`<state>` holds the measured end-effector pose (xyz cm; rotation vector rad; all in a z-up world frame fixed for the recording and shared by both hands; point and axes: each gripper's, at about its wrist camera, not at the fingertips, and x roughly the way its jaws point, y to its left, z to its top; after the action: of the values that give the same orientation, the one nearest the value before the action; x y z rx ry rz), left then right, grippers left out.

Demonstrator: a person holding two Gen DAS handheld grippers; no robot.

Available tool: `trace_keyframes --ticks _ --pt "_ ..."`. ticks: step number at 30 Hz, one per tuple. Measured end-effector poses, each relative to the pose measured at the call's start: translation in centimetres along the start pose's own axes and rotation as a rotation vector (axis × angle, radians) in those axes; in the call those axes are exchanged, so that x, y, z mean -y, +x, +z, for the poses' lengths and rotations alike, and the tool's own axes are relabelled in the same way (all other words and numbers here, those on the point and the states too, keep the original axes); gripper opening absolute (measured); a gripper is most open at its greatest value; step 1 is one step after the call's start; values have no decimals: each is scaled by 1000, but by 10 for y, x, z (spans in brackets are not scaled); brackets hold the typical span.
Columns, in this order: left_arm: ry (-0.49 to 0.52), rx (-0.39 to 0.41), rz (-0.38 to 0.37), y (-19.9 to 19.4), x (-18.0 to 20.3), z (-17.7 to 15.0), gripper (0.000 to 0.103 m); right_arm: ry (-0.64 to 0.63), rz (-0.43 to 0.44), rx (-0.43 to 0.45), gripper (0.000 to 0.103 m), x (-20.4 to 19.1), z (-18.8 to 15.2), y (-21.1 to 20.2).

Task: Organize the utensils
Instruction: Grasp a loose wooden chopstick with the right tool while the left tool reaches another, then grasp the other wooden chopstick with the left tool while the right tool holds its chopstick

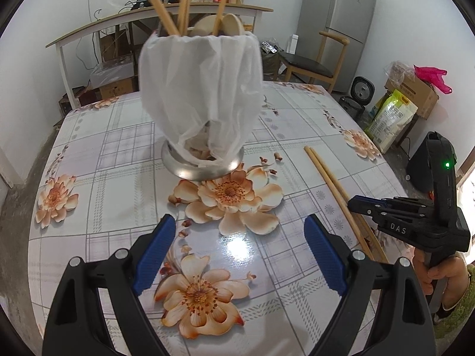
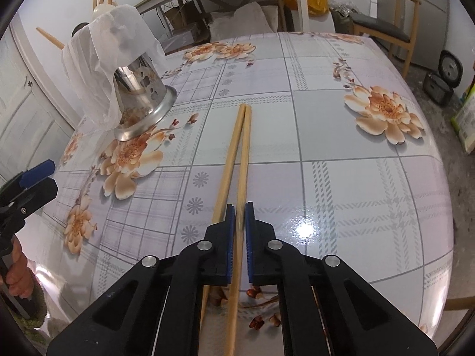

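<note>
A steel utensil holder (image 1: 204,169) draped in a white plastic bag (image 1: 202,83) stands mid-table, with chopsticks and pale spoons sticking out of its top. My left gripper (image 1: 239,252) hovers open over the flowered tablecloth just in front of it, holding nothing. Two wooden chopsticks (image 1: 332,190) lie side by side to the right. In the right wrist view, my right gripper (image 2: 239,206) is shut on the right chopstick (image 2: 245,148) near its close end. The left chopstick (image 2: 230,160) runs outside the left finger. The holder (image 2: 142,89) is at the far left there.
The table (image 2: 356,178) drops off at its right and far edges. Beyond it stand a wooden chair (image 1: 311,65), a grey fridge (image 1: 341,14), a cluttered side table (image 1: 118,20), and boxes and bags (image 1: 409,95) on the floor. A hand (image 1: 445,273) holds the right gripper's handle.
</note>
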<state>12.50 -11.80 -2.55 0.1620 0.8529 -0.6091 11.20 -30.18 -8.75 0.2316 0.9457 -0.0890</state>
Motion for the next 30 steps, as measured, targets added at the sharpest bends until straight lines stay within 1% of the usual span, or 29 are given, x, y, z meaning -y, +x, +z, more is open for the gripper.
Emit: trace_keyframes --ticks 3,5,7,8,10,12,13,15,16,18,19,21,24,26,28,30 --pt "20 -3 -13 6 9 5 86 1 -41 8 4 4 -1 -2" --pt "33 -3 -22 11 15 9 86 27 -53 13 4 12 -2 -5" --pt "47 -4 -51 18 23 15 86 52 -65 18 4 19 -5 -8" --pt "53 -6 -78 22 28 19 86 66 -71 21 4 24 -7 -10" --pt "63 -13 -108 31 36 25 85 96 -66 25 4 32 -9 -13" --pt "75 -19 -151 41 47 32 78 120 -49 28 4 38 -11 -15" --pt "80 -29 -170 48 53 36 76 132 -37 29 4 41 -12 -15" --pt "86 -54 -221 62 64 43 66 140 -26 31 4 43 -12 -15" --pt "86 -66 -237 68 68 45 64 139 -25 31 4 43 -13 -16" --pt "88 -96 -263 81 77 49 53 138 -20 33 4 42 -13 -15" --pt "89 -117 -275 91 82 51 51 140 -14 34 4 43 -13 -16" --pt "95 -140 -278 103 91 53 42 149 0 36 4 45 -14 -16" --pt "116 -163 -257 116 100 53 34 163 22 40 4 50 -16 -18" --pt "131 -180 -238 125 106 52 30 166 30 42 4 51 -17 -18" --pt "149 -187 -205 130 108 51 29 167 32 45 4 51 -17 -18" --pt "168 -176 -184 131 111 50 28 169 34 47 4 51 -17 -18"
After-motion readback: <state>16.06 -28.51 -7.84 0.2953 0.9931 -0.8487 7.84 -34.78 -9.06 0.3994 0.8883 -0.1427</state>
